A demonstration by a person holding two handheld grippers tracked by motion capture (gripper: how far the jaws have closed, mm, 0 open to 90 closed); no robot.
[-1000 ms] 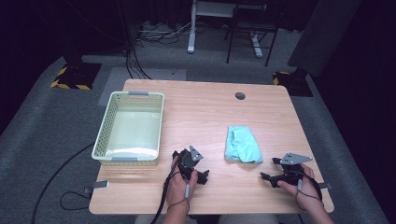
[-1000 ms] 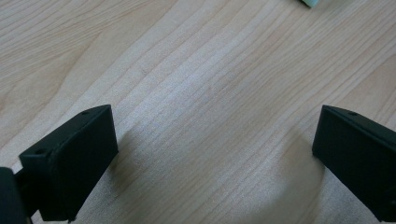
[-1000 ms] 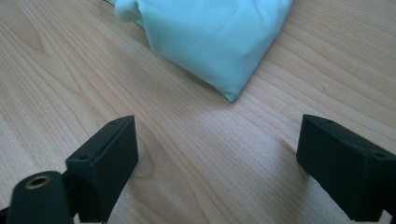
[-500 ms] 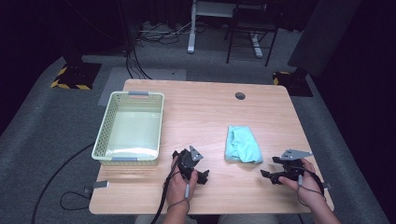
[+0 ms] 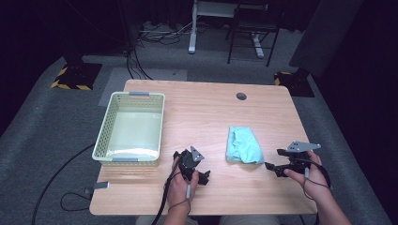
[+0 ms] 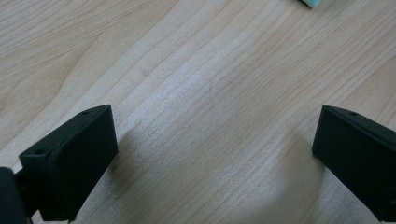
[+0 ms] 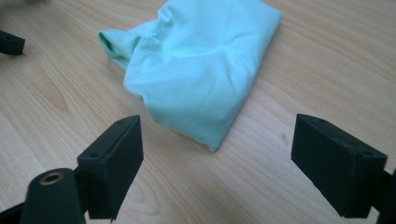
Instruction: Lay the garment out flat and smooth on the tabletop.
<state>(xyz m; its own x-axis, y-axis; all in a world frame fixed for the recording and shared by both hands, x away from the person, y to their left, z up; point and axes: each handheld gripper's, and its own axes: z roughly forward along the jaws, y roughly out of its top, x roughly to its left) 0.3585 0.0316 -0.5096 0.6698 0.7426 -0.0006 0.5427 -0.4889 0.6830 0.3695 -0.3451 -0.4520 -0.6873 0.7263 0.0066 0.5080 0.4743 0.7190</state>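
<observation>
Item one: a folded light-blue cloth [image 5: 244, 145], lying flat on the wooden table [image 5: 206, 112], right of centre and toward the person's edge. In the right gripper view the cloth [image 7: 201, 70] sat just ahead of the jaws, its near corner pointing into the gap between them, untouched.

Item two: the right gripper [image 5: 274, 167], held in the person's right hand [image 5: 307, 173] just beside the cloth's right edge and aimed toward it. Its jaws stood wide apart, having just eased in a trifle, with nothing between them but bare tabletop.

Item three: the left gripper [image 5: 199, 176], held in the left hand [image 5: 180, 187] near the front edge of the table, left of the cloth and apart from it. Its jaws were spread wide over bare wood, gripping nothing.

Item four: a pale green plastic basket [image 5: 105, 136] with perforated walls, standing at the table's left side, well apart from the cloth.
</observation>
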